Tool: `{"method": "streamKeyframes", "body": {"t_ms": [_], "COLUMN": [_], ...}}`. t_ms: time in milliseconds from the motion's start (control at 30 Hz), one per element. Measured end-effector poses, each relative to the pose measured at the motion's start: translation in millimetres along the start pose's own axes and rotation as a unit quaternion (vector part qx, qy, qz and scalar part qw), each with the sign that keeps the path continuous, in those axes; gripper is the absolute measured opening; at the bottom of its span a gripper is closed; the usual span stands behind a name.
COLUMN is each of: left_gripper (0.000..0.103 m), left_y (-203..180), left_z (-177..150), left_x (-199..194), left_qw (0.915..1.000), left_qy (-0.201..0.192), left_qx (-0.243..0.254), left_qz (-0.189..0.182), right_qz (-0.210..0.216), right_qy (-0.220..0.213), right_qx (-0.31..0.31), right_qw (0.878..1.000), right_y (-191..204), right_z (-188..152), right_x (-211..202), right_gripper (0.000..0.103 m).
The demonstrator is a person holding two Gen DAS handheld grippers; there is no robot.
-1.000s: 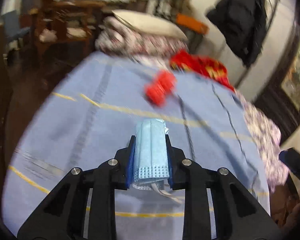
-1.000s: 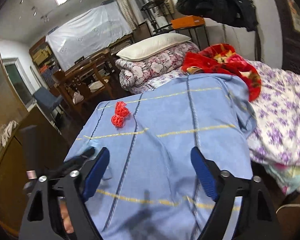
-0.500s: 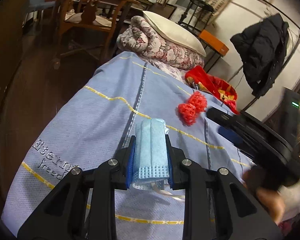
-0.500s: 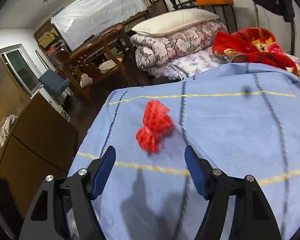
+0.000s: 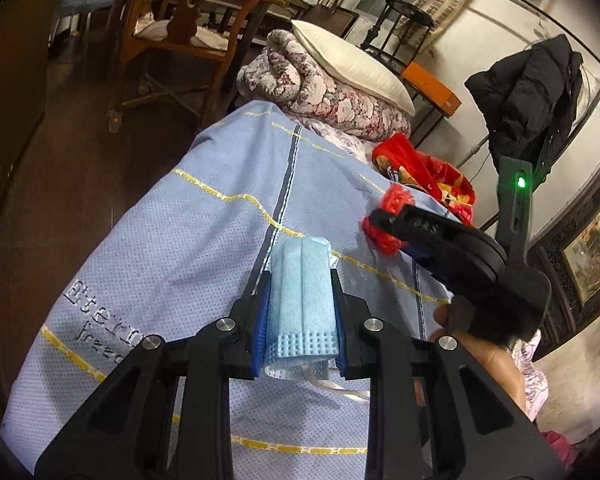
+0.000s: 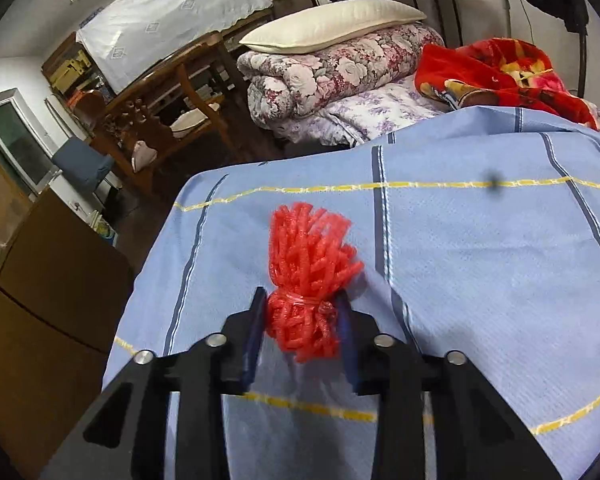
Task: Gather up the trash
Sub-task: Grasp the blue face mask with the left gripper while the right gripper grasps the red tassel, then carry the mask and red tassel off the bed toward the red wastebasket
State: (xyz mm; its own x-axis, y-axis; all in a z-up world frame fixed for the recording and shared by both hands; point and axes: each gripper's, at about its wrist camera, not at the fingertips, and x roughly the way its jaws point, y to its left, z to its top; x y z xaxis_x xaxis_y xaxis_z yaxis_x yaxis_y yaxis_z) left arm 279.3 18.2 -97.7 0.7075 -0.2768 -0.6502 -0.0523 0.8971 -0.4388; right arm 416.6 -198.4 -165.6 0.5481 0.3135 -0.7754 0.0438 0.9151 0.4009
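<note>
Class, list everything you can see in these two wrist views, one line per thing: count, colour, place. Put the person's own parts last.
face mask: 1, light blue, folded, clamped in the left gripper
foam net: 1, red, bunched and tied, on the blanket, its tied waist between the right gripper's fingers
blanket: 1, blue with yellow and dark lines, spread over the bed
fleece throw: 1, red patterned, behind the blanket
rolled quilt: 1, floral maroon and white, at the bed's far end
pillow: 1, cream, on the quilt
wooden chair: 1, brown, on the floor beyond the bed
jacket: 1, black, hanging by the wall
left gripper: black, blue pads, shut on the mask
right gripper: black, closing on the net
</note>
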Motion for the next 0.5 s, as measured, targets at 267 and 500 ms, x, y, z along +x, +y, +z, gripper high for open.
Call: {"method": "streamKeyframes", "body": {"t_ms": [267, 500], "left_gripper": [0.027, 0.027], "left_y": [-16.0, -27.3], "left_z": [-2.7, -6.8], "left_x": [-11.0, -12.4], "left_qw": [0.9989, 0.9976], "left_qy": [-0.028, -0.034], "left_qx": [0.036, 0.059], "left_qz": [0.009, 0.008], "right_qz": [-0.018, -0.007], "right_qy": [-0.04, -0.062], "right_qx": [-0.043, -0.036], "right_qw": [0.998, 0.997], "right_y": [-11.3, -24.4], "right_z": [-38.0, -78.2], "right_x": [-63.0, -113.0], "right_gripper": [0.031, 0.031]}}
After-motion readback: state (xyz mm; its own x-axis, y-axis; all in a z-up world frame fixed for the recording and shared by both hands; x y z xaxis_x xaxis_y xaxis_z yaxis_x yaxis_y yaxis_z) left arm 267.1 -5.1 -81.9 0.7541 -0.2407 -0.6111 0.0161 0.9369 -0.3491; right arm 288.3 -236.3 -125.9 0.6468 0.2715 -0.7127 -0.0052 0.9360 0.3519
